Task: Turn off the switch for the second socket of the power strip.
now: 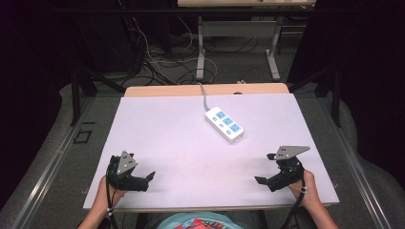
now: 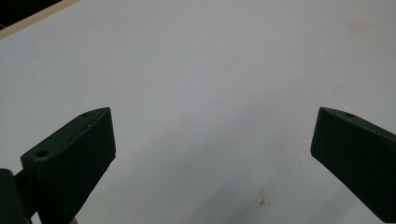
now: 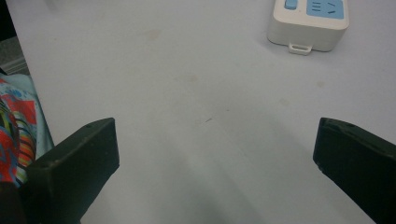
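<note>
A white power strip (image 1: 224, 124) with blue sockets lies at an angle on the white table top (image 1: 167, 143), right of the middle, and its grey cable runs off the far edge. Its near end (image 3: 309, 23) appears at the top of the right gripper view. Near the front left corner a hand holds my left gripper (image 1: 147, 181), which is open over bare table (image 2: 210, 93). My right gripper (image 1: 265, 182) is held near the front right corner, open with nothing between its jaws and aimed toward the middle. Both stay well short of the strip.
The white top rests on a wooden table whose far edge (image 1: 191, 89) shows beyond it. Beyond it are desk legs (image 1: 200, 52) and loose cables (image 1: 157, 62) on the floor. The person's patterned clothing (image 3: 18, 121) borders the table's near edge.
</note>
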